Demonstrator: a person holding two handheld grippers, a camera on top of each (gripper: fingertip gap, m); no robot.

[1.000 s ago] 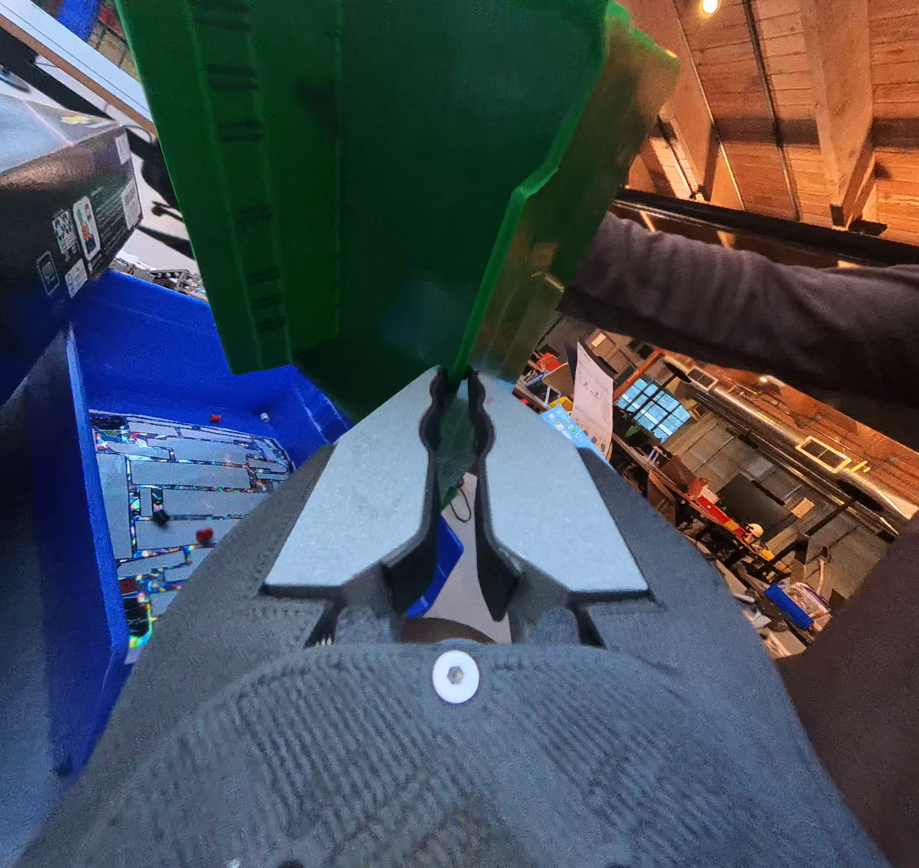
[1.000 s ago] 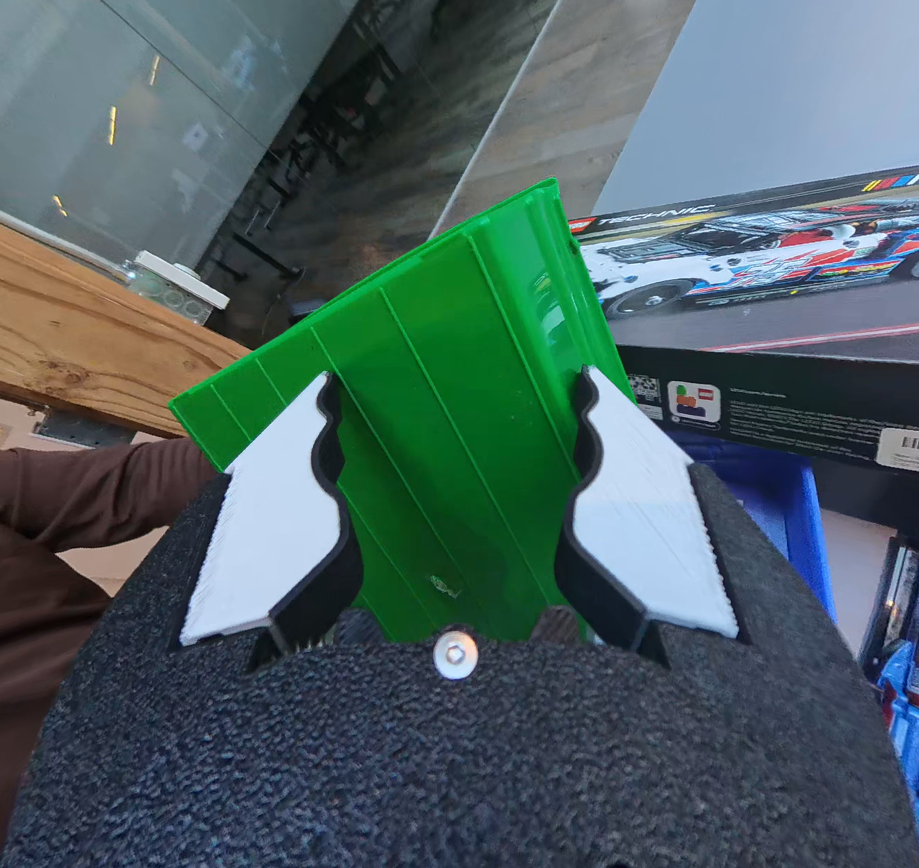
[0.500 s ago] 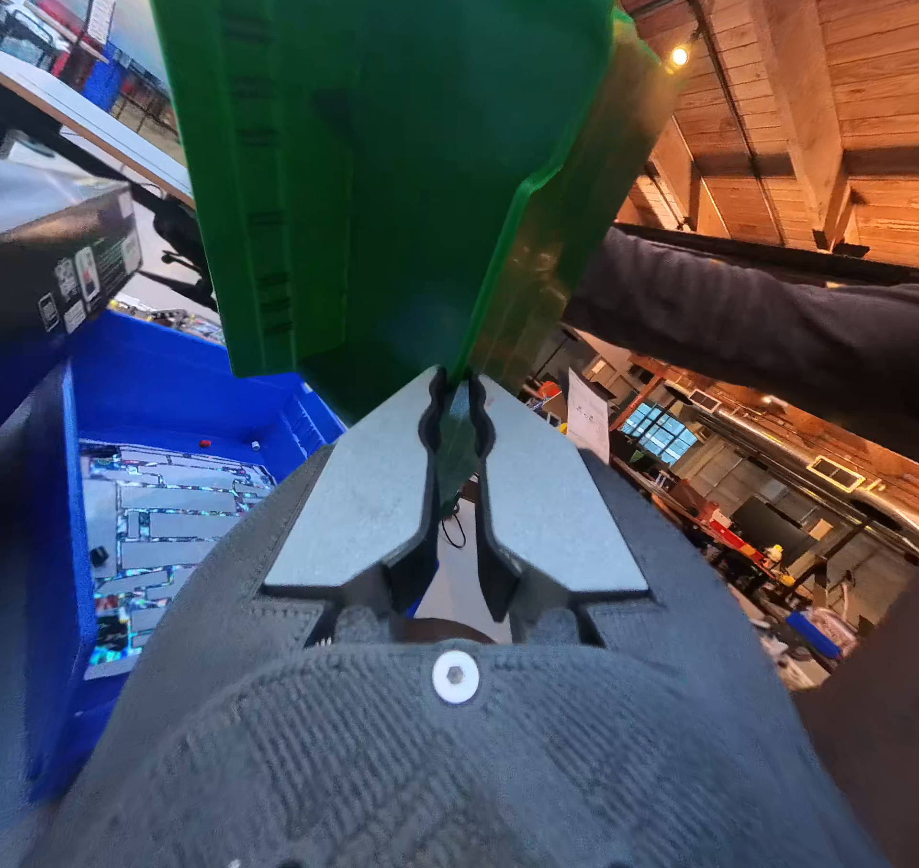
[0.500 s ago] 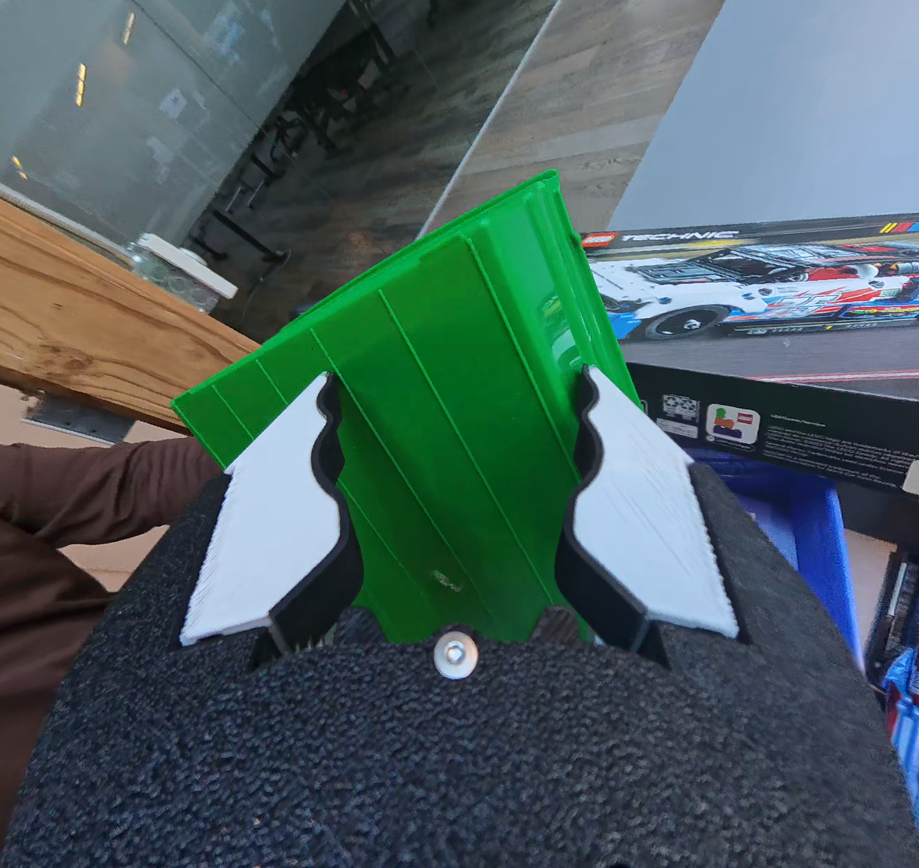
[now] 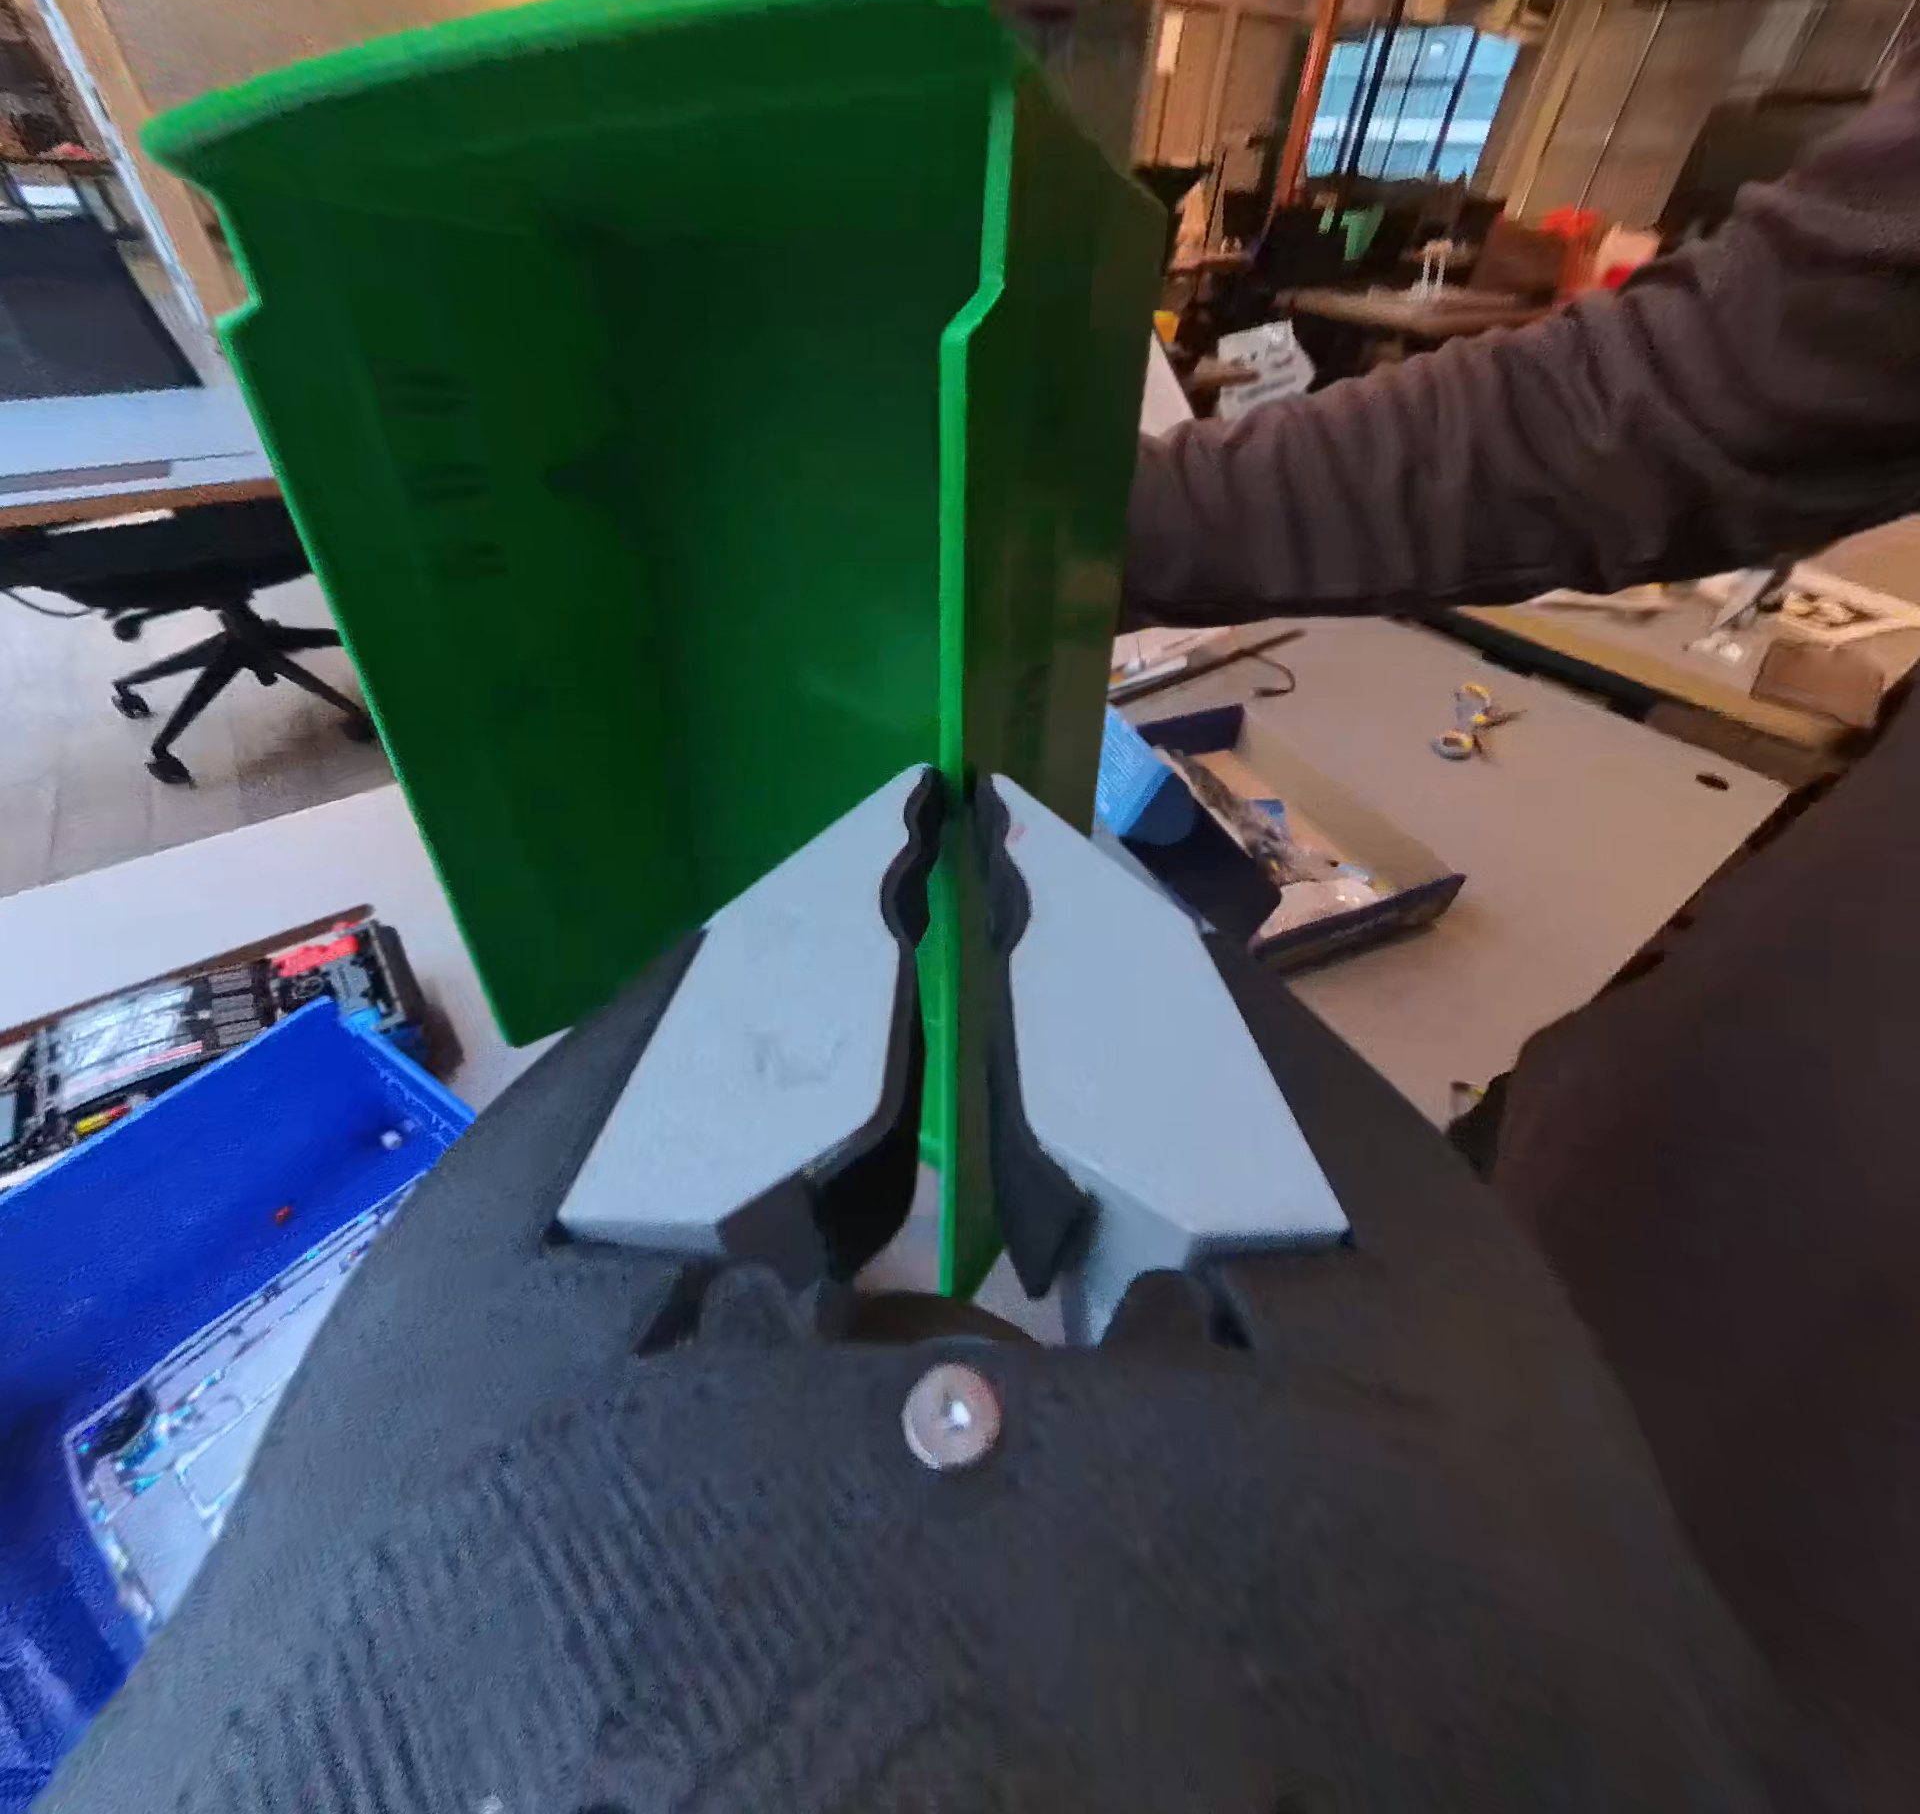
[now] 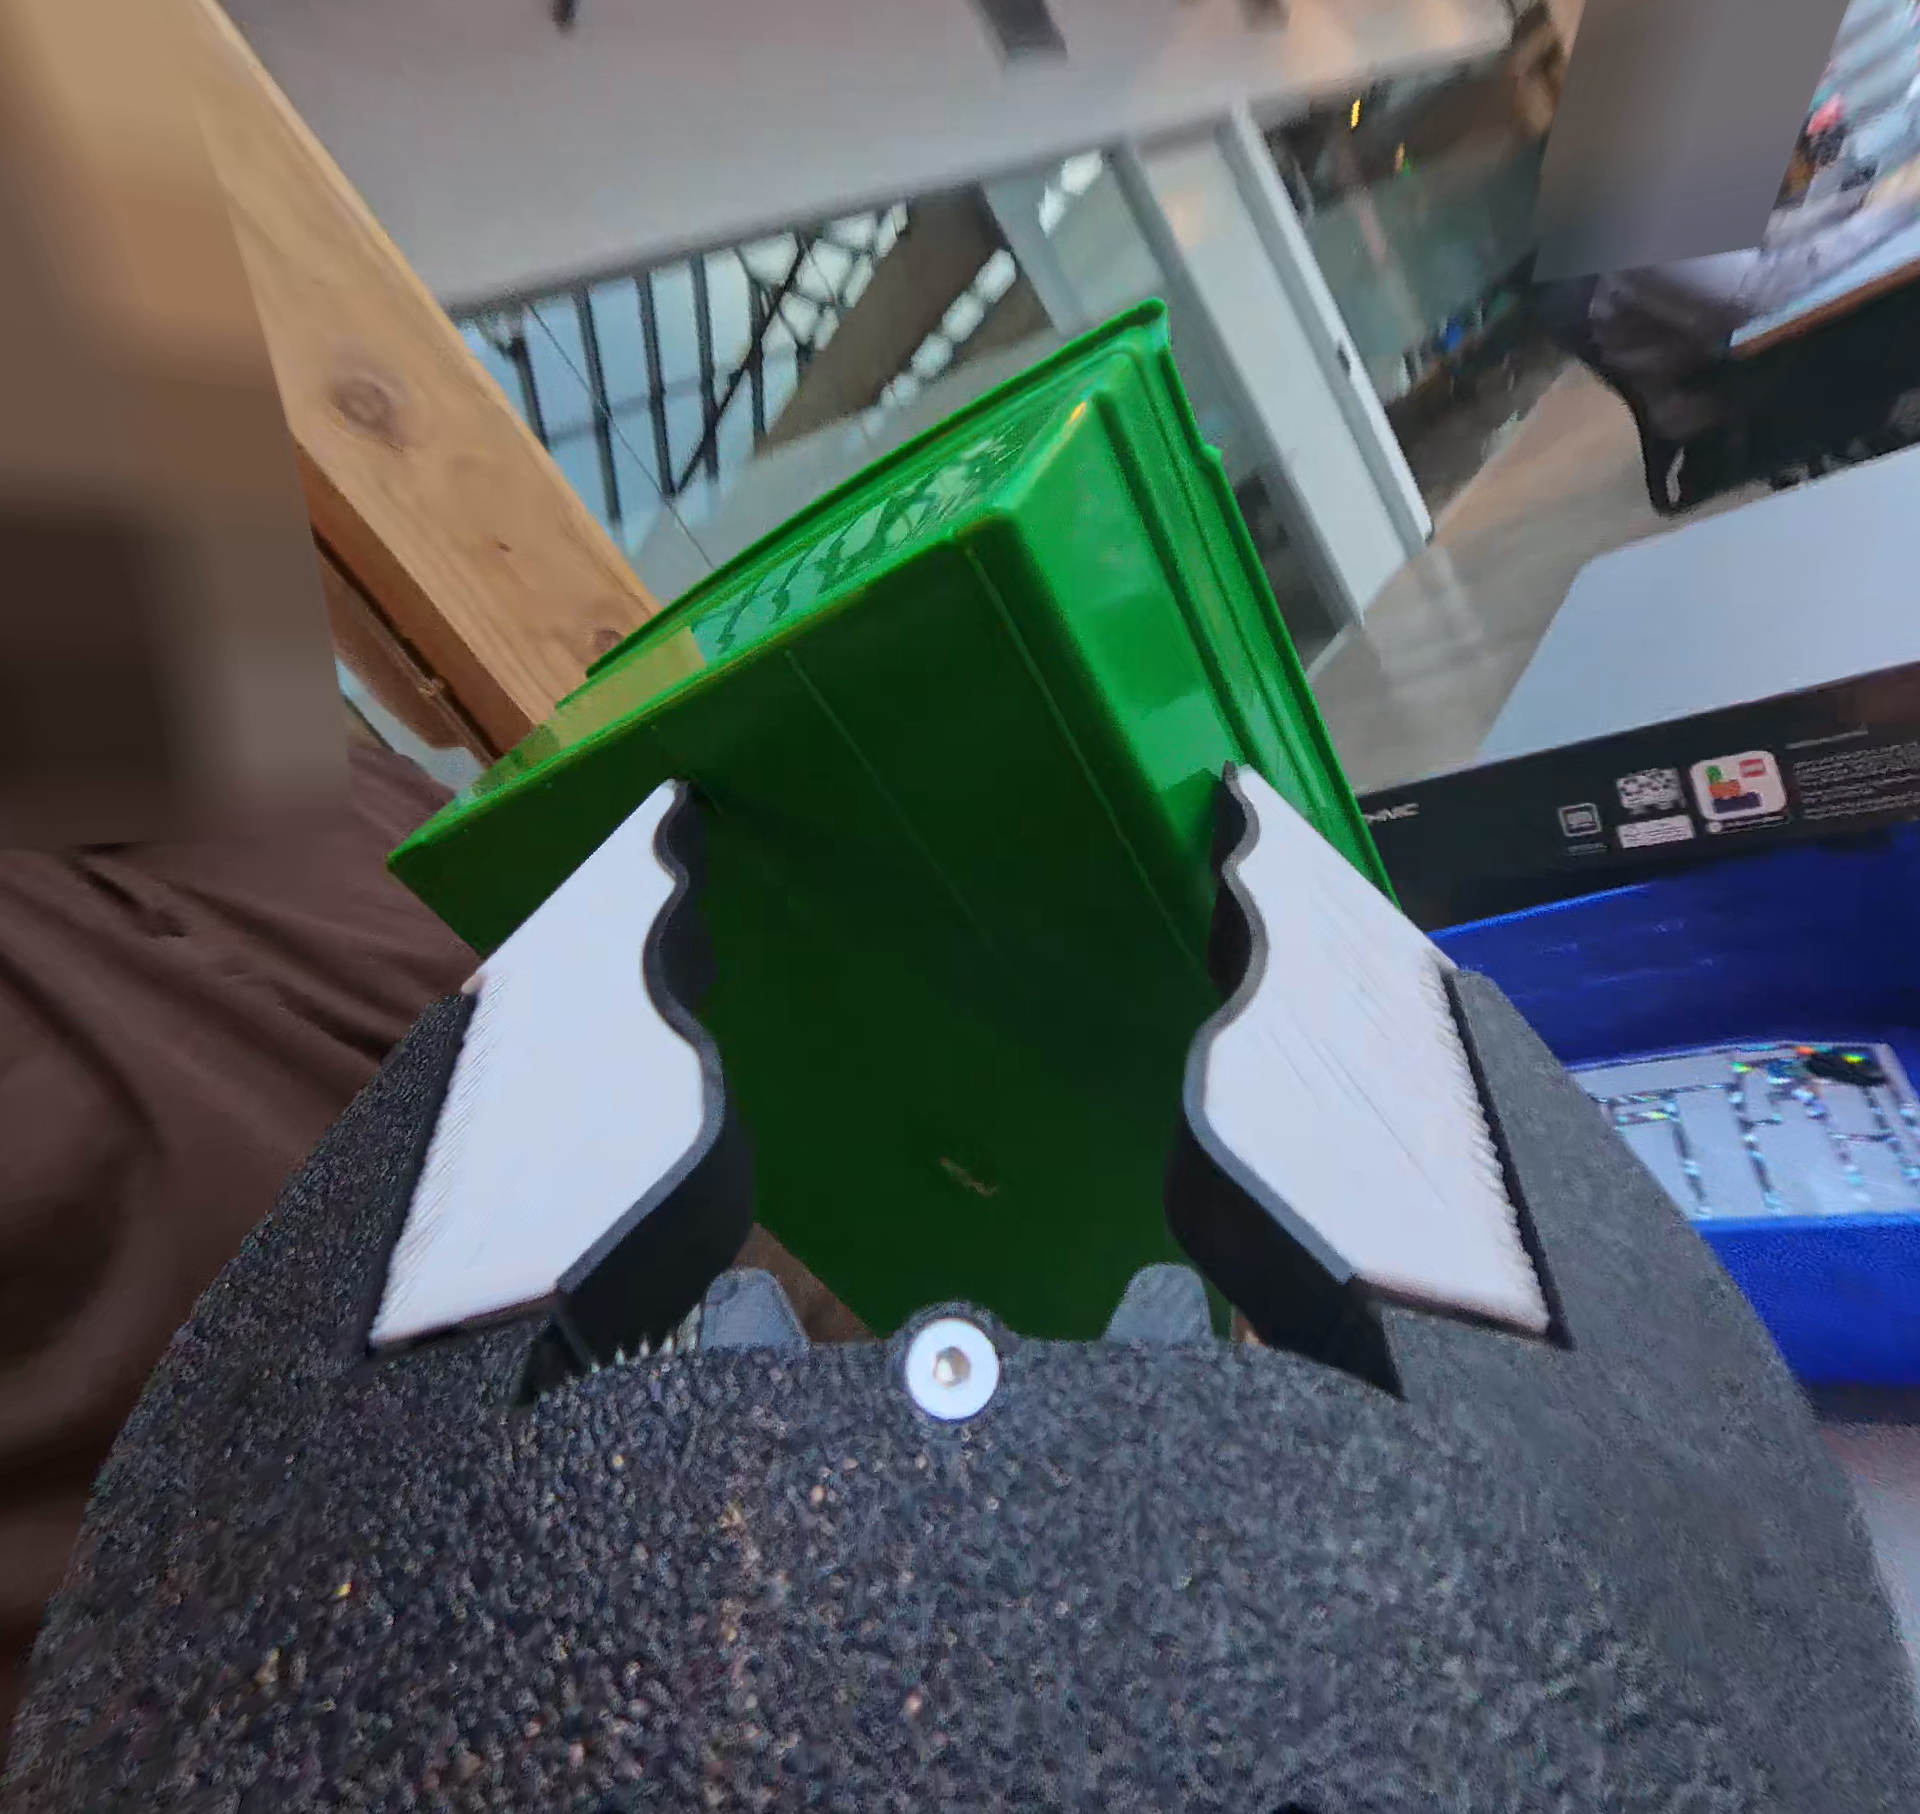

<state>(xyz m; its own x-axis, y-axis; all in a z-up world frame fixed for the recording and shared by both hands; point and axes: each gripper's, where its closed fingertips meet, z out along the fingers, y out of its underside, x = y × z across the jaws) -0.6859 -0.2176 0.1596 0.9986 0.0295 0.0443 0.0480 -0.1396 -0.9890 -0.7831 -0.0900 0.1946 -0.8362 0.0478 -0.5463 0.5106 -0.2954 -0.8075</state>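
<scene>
The left tool [image 5: 951, 808] pinches the green bin [image 5: 665, 476] by its wall; the right tool [image 6: 956, 891] straddles its body (long axis running away from both), above the blue bin [image 5: 197, 1203].

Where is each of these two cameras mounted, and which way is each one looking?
Left wrist view: sits on the left gripper, looks forward along its fingers, pinched on a wall of the green bin; a dark sleeve reaches in behind.
Right wrist view: sits on the right gripper, looks forward and upward; its fingers straddle the bin's outside; a brown sleeve shows.
Both share the green bin, plus the blue bin.
</scene>
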